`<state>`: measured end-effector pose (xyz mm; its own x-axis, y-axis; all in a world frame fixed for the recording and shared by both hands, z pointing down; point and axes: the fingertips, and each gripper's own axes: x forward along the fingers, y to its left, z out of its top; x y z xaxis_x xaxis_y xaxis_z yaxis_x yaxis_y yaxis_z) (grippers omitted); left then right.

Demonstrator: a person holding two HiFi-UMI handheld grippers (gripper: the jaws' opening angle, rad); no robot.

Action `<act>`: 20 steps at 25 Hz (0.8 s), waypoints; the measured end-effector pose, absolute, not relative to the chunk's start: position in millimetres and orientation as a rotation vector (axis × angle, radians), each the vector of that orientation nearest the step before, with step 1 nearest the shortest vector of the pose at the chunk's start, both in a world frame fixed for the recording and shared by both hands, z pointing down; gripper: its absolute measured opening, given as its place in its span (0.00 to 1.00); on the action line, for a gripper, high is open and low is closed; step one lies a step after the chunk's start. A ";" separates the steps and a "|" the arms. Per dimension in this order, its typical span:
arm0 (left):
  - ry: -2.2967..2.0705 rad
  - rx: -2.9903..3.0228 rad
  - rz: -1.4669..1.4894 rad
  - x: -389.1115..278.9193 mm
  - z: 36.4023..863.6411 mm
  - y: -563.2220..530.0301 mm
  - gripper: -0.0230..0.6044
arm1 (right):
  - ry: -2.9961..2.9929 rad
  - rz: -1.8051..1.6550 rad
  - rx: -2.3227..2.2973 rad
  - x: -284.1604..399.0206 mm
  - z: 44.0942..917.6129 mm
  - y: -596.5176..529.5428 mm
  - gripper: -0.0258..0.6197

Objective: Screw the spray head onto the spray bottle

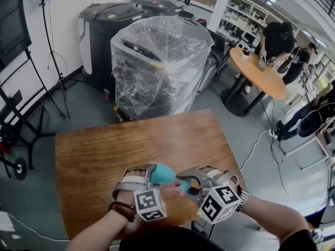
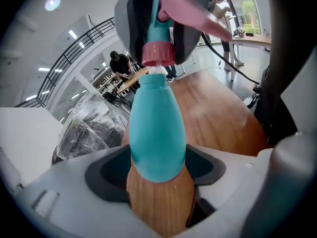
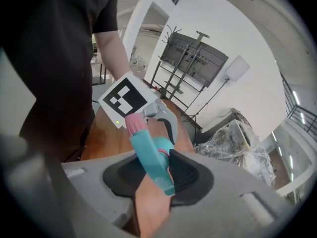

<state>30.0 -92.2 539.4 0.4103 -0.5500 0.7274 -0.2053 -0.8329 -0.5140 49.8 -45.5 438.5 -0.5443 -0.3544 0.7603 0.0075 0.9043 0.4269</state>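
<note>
Bottle [image 1: 161,172], spray head [image 1: 183,185] over near table [image 1: 104,145] edge, bare wood beyond

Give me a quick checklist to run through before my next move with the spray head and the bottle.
1. Spray bottle clamped in the left tongs: ok, the pads press both sides of its body.
2. Spray head clamped in the right tongs: ok.
3. Pink collar sitting on the neck: ok.
4. Head roughly in line with the bottle: ok, judging by the left gripper view.
5. Collar screwed fully down: cannot tell; a pale strip of neck shows beneath it.
6. Wooden table under the work: ok.
</note>
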 end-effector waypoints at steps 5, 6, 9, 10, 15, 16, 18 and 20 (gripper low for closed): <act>0.595 -2.289 -1.442 25.9 533.5 -81.6 0.62 | -2.048 -0.623 0.182 46.9 437.9 -35.4 0.23; 0.584 -2.282 -1.452 25.6 532.6 -79.9 0.62 | -2.038 -0.645 0.168 47.1 438.4 -33.6 0.23; 0.555 -2.262 -1.472 25.3 531.5 -75.7 0.62 | -2.023 -0.682 0.143 48.1 438.9 -30.7 0.23; 0.547 -2.257 -1.473 25.6 531.2 -74.6 0.62 | -2.022 -0.691 0.137 48.5 438.6 -30.5 0.23; 0.526 -2.249 -1.482 27.7 526.4 -69.5 0.62 | -1.991 -0.758 0.088 48.1 438.4 -25.8 0.23; 0.524 -2.244 -1.483 26.9 525.2 -68.6 0.62 | -1.984 -0.771 0.080 47.5 438.0 -24.5 0.23; 0.526 -2.236 -1.472 25.5 521.1 -66.9 0.61 | -1.979 -0.791 0.067 47.0 435.7 -21.8 0.23; 0.537 -2.232 -1.459 25.9 516.7 -66.1 0.60 | -1.974 -0.809 0.054 48.1 433.2 -20.0 0.23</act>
<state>25.9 -66.1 516.7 0.3752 -0.5293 0.7610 -0.0905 -0.8379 -0.5382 48.1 -20.0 433.2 -0.5327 -0.3566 0.7675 0.2844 0.7787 0.5592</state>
